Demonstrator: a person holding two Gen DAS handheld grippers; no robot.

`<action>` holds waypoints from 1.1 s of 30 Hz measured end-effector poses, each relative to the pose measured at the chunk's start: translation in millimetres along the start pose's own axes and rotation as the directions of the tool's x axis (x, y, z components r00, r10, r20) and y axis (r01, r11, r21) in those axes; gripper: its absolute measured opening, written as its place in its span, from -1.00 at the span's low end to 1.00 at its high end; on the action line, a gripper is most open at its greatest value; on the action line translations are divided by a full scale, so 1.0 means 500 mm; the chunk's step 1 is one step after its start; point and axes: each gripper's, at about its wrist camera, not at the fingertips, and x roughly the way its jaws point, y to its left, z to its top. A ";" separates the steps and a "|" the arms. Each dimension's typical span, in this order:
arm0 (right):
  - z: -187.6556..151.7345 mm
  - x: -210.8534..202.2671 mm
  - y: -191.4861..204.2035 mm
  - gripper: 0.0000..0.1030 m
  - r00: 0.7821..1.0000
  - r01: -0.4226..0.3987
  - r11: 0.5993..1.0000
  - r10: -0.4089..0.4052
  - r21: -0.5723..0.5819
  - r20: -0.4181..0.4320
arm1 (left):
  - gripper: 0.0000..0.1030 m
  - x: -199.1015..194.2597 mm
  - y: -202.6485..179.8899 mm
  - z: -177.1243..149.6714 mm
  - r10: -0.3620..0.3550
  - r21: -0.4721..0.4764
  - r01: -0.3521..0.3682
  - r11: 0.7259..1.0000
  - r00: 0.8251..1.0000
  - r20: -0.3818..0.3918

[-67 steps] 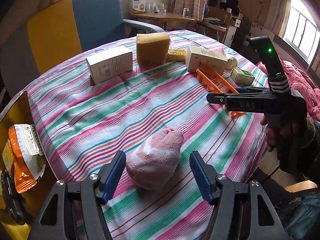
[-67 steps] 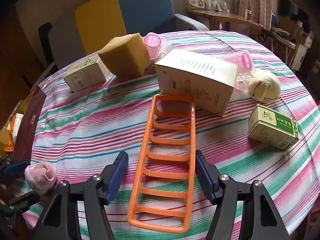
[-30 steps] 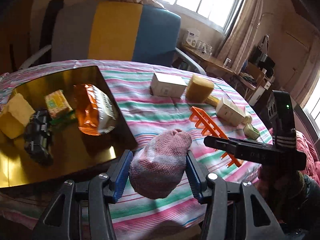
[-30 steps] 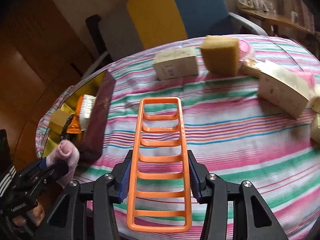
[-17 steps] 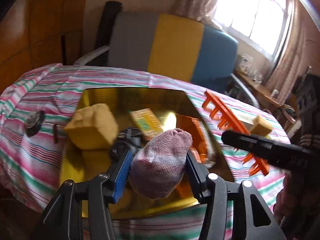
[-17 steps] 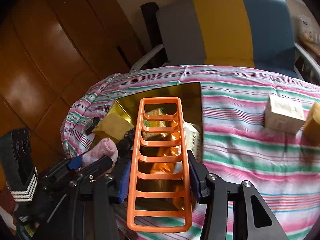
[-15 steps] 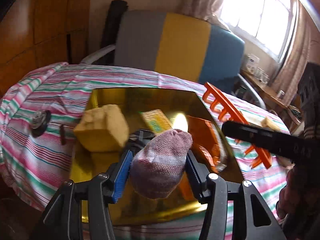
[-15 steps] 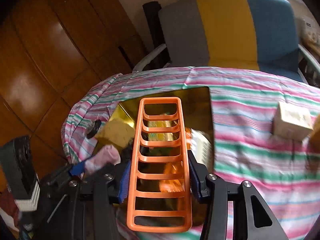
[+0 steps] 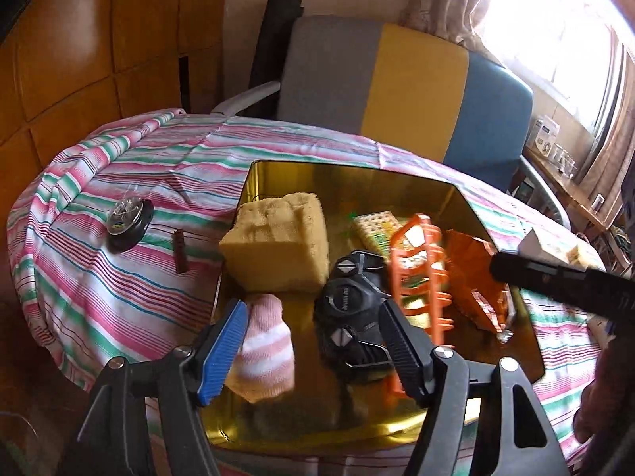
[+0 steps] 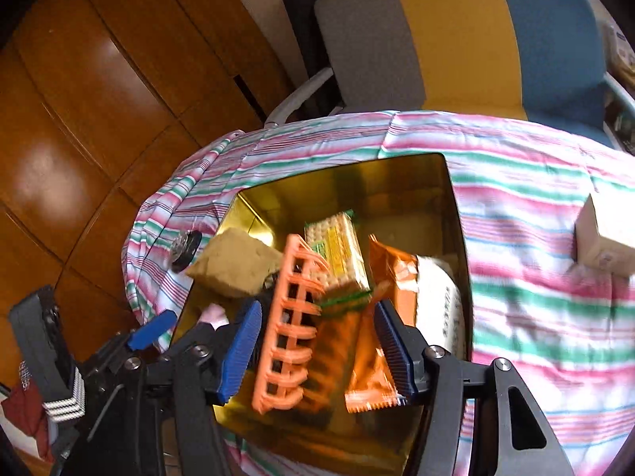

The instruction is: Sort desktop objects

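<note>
Both grippers are hanging over a gold tray (image 9: 468, 198) sitting on a table draped in a pink, green and white striped cloth (image 9: 119, 214). In the left wrist view, the left gripper (image 9: 313, 341) is showing its fingers spread wide at the lower centre of the frame, and the pink sock (image 9: 266, 345) is lying inside the tray's near left corner, just beside the blue-padded left finger (image 9: 222, 345) and not pinched by it. Above the sock a yellow sponge (image 9: 278, 246) is sitting in the tray, with a black device (image 9: 349, 309) just to its right. In the right wrist view, the right gripper (image 10: 317, 349) is likewise holding its fingers apart; the orange rack (image 10: 289, 325) is lying tilted in the tray between them, nearer the left finger (image 10: 238, 349), though whether they are touching cannot be told. A cracker packet (image 10: 337, 250) and an orange snack bag (image 10: 373, 341) are lying beside the rack. A small black round object (image 9: 127, 222) is resting on the cloth at middle left of the left wrist view, outside the tray.
</note>
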 end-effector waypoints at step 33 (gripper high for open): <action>-0.124 -0.427 -0.581 0.47 0.868 0.385 0.826 -0.476 0.411 0.144 | 0.39 0.026 -0.492 -0.274 -0.325 0.487 0.478 0.731 0.871 -0.368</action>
